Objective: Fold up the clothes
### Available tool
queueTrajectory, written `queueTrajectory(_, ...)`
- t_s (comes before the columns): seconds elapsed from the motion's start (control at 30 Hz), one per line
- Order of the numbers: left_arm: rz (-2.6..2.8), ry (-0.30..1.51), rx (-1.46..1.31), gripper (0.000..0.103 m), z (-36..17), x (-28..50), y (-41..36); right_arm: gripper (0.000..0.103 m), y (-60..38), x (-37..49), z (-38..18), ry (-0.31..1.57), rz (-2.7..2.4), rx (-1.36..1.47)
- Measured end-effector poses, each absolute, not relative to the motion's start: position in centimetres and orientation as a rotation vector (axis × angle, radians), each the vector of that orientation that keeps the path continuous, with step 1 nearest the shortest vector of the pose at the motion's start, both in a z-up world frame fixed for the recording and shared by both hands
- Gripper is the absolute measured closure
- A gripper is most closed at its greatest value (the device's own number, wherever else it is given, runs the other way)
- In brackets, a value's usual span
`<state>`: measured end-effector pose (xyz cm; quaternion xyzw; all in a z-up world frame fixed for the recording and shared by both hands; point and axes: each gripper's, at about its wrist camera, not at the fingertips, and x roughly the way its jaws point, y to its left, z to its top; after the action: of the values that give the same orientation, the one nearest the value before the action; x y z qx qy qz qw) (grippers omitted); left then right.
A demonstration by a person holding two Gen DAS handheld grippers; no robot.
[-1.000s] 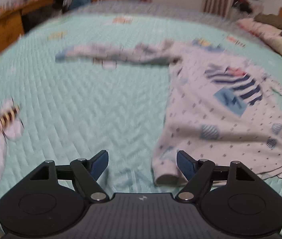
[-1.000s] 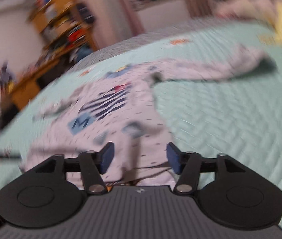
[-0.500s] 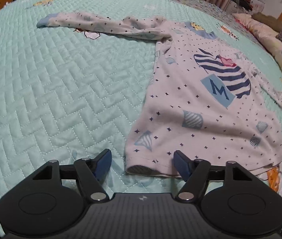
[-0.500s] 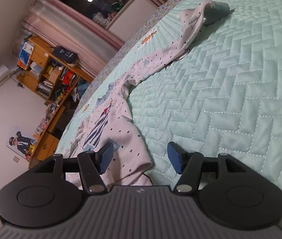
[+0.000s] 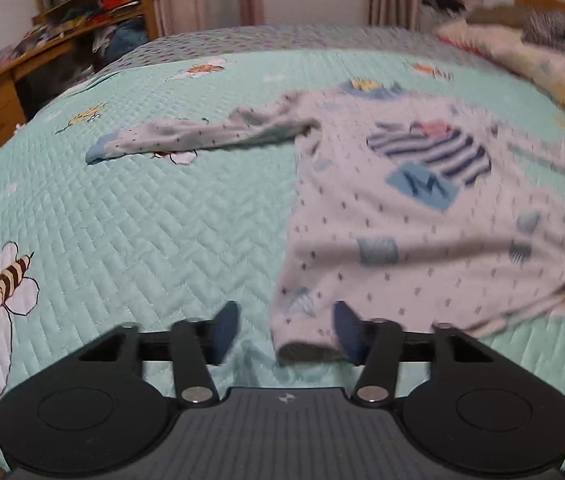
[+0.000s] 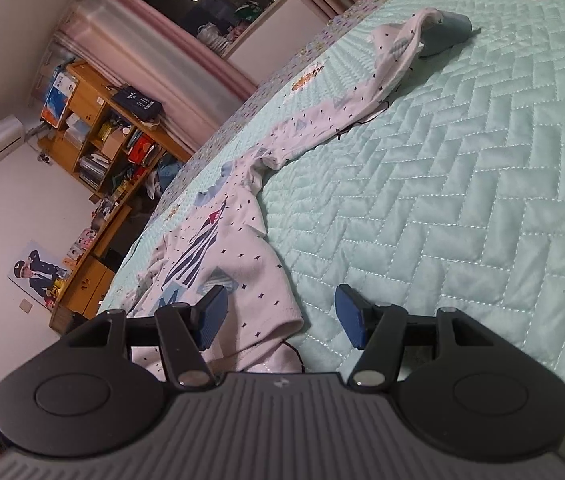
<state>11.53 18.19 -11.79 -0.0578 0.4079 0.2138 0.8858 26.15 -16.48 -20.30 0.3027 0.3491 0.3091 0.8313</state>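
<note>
The left tongs (image 5: 285,330) are closing around one bottom corner of the shirt (image 5: 410,216), which is lying flat on the bed (image 5: 130,232). They could be grabbing the blanket too. The right tongs (image 6: 280,316) are spread wide, with the other corner lying between them.

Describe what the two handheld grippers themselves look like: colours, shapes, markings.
Both match. The left gripper and right gripper each have a grey ribbed body with a small pale logo, two round black discs at the sides, black linkage arms on silver pivot pins, and dark blue finger pads. No hand or sleeve shows.
</note>
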Motion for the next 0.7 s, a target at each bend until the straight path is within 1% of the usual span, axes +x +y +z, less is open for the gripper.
queueTrajectory(0.1, 0.433, 0.858, -0.082, 0.054, -12.5, 11.7, 17.6, 0.041, -16.4, 25.9, -20.3, 0.730, 0.654, 0.631)
queueTrajectory(0.23, 0.403, 0.840, 0.005, 0.060, -12.8, 11.8, 16.2, 0.041, -16.3, 25.8, -20.4, 0.722, 0.655, 0.624)
queueTrajectory(0.4, 0.386, 0.852, 0.083, 0.060, -13.8, 11.8, 15.1, 0.041, -16.2, 25.5, -20.4, 0.708, 0.656, 0.609)
queueTrajectory(0.47, 0.382, 0.849, 0.104, 0.064, -14.1, 11.8, 14.8, 0.041, -16.2, 25.3, -20.4, 0.701, 0.656, 0.601)
queueTrajectory(0.5, 0.379, 0.846, 0.125, 0.069, -14.2, 11.8, 14.6, 0.041, -16.1, 25.3, -20.5, 0.698, 0.656, 0.598)
queueTrajectory(0.53, 0.377, 0.843, 0.145, 0.071, -14.3, 11.9, 14.3, 0.041, -16.1, 25.2, -20.5, 0.696, 0.656, 0.595)
queueTrajectory(0.7, 0.375, 0.847, 0.170, 0.070, -14.5, 11.9, 14.0, 0.040, -16.0, 25.2, -20.5, 0.690, 0.656, 0.592)
